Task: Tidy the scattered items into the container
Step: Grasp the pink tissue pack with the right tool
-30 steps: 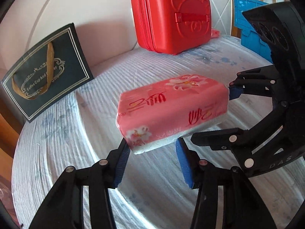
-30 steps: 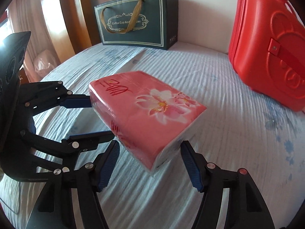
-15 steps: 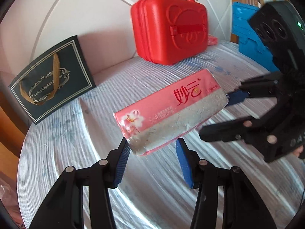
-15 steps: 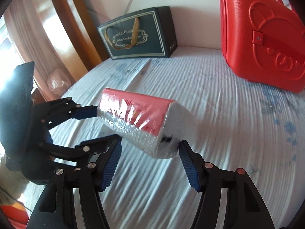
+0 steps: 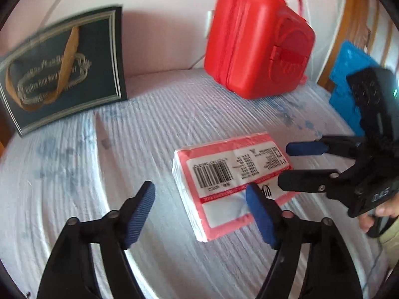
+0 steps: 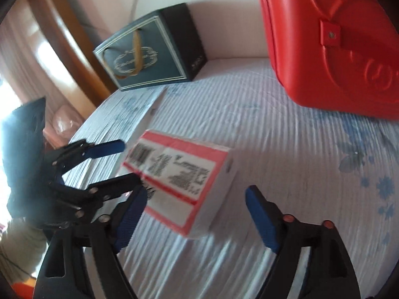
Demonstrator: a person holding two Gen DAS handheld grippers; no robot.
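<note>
Opening off the tissue pack (image 5: 232, 182), both hand-held grippers release; only left view shows blue crate (image 5: 349, 94)

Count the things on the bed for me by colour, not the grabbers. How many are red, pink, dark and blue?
Red: 1, the red case
Pink: 1, the pink tissue pack, barcode side up
Dark: 1, the dark gift bag with a gold ribbon
Blue: 1, the blue box at the bed's far edge
Total: 4
</note>
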